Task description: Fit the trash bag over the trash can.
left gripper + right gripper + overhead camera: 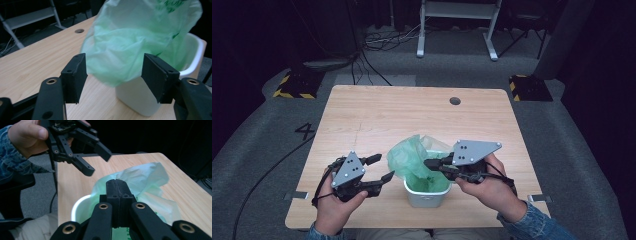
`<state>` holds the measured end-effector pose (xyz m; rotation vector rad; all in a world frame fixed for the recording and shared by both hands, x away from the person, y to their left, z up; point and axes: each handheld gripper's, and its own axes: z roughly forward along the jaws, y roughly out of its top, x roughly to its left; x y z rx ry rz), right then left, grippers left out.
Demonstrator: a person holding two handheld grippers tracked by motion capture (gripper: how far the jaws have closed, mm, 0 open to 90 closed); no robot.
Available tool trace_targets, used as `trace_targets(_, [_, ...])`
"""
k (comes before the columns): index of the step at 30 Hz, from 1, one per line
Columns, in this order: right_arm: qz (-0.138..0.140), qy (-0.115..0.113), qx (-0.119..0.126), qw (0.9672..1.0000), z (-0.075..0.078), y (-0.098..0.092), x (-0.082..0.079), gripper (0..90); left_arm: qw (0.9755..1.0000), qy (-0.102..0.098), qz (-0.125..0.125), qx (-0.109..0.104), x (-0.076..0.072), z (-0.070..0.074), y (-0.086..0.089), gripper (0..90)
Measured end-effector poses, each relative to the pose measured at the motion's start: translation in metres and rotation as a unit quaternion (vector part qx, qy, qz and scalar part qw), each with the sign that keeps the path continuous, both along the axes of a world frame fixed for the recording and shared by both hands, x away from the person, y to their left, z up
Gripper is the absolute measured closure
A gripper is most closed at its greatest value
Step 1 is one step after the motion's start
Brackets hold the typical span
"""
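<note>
A small white bin point(424, 199) point(135, 97) point(77, 206) stands near the table's front edge, lined with a thin green plastic bag point(404, 155) point(130, 45) point(145, 176). The bag billows up and over the bin's left rim. My right gripper point(430, 163) point(120, 186) reaches over the bin from the right, jaws pressed together on the bag's raised film. My left gripper point(382, 167) point(117, 75) point(98, 161) hovers just left of the bin. Its jaws are open, with the bag's bulge beyond them and nothing touching the pads.
The wooden table point(377, 115) has a round cable hole point(455, 101) point(79, 31) at the far right. On the floor beyond are a white desk frame point(457, 15), loose cables and two yellow-black striped blocks point(292, 85) point(529, 87).
</note>
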<state>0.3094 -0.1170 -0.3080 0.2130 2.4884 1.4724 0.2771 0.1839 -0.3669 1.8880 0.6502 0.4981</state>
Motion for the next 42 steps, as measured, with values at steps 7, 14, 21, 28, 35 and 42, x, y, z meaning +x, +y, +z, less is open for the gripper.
trace_targets(7, [0.041, 0.003, -0.015, 0.9991, -0.008, 0.015, -0.012, 90.0, 0.9997, -0.011, -0.019, -0.004, -0.002, 0.009, -0.012, 33.5])
trace_targets(14, [0.072, 0.007, -0.033, 0.9968, -0.019, 0.027, -0.02, 90.0, 0.9994, -0.001, -0.013, -0.033, 0.0, 0.011, -0.008, 34.4])
trace_targets(21, [0.086, 0.009, -0.051, 0.9949, -0.026, 0.037, -0.024, 90.0, 0.9971, 0.005, -0.045, -0.061, -0.002, 0.018, -0.014, 34.8])
trace_targets(28, [0.093, 0.006, -0.068, 0.9933, -0.031, 0.045, -0.026, 89.9, 0.9972, 0.008, -0.05, -0.056, 0.0, 0.023, -0.024, 34.9])
trace_targets(35, [0.099, 0.005, -0.071, 0.9926, -0.033, 0.046, -0.03, 90.0, 0.9986, 0.014, -0.051, 0.008, -0.001, 0.016, -0.03, 71.1])
trace_targets(42, [0.094, 0.005, -0.064, 0.9935, -0.033, 0.04, -0.031, 89.7, 0.9987, 0.022, -0.044, 0.017, -0.006, 0.013, -0.015, 90.0])
